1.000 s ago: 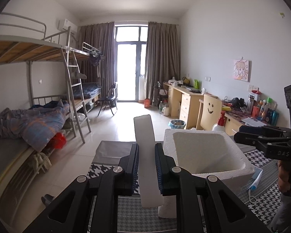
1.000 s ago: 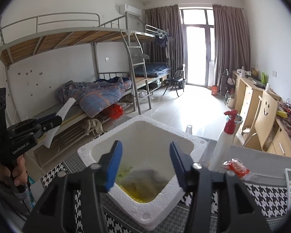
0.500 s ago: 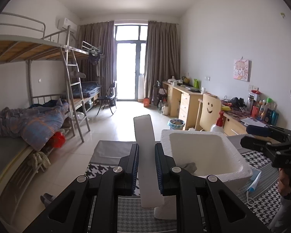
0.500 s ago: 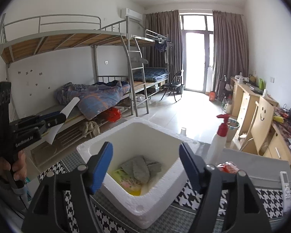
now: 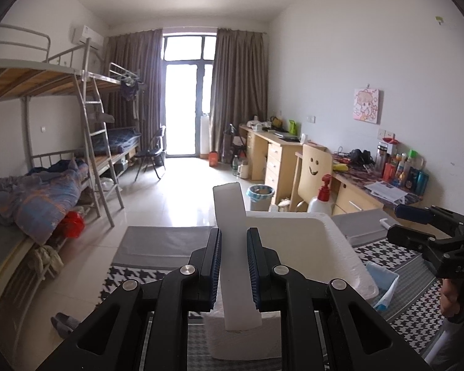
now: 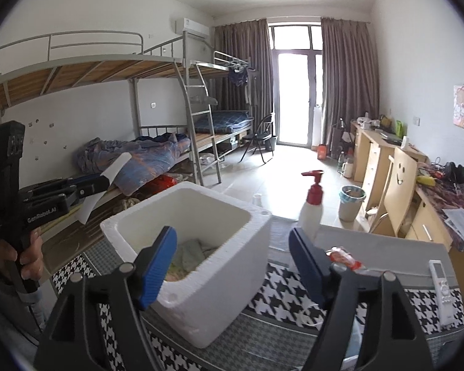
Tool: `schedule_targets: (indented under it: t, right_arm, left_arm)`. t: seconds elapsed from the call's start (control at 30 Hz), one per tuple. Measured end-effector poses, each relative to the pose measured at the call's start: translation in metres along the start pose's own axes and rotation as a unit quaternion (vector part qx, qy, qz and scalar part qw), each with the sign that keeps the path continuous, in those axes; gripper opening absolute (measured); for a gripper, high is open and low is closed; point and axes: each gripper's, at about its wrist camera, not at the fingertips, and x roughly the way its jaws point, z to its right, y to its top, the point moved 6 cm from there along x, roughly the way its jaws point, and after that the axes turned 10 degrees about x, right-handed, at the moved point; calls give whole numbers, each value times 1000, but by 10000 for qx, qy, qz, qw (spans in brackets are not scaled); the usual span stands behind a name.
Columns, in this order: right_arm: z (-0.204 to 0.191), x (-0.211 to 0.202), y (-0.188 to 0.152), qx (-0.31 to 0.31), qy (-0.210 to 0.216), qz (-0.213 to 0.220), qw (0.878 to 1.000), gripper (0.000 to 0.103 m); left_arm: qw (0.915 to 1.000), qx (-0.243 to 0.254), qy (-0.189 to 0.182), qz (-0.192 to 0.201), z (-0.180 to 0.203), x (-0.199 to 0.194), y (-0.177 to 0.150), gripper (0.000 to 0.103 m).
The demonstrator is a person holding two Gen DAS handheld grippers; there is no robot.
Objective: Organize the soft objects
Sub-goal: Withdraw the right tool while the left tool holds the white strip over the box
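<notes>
Cloths already lie inside the foam box on the checked mat — partly done, it seems. The left gripper grips a white strip near the box; the right gripper, empty, is opening. A blue cloth right of the box remains.

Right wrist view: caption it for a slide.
Right gripper opening, empty, over the foam box holding cloths; left gripper grips a white strip.
</notes>
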Motion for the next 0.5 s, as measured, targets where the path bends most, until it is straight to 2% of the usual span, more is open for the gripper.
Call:
schedule_targets:
  t: [0.5]
  right_arm:
    - [51,-14,-1,326,-385,113,9987,82]
  left_arm:
    - [9994,66,-301,-162,28,22,8,18]
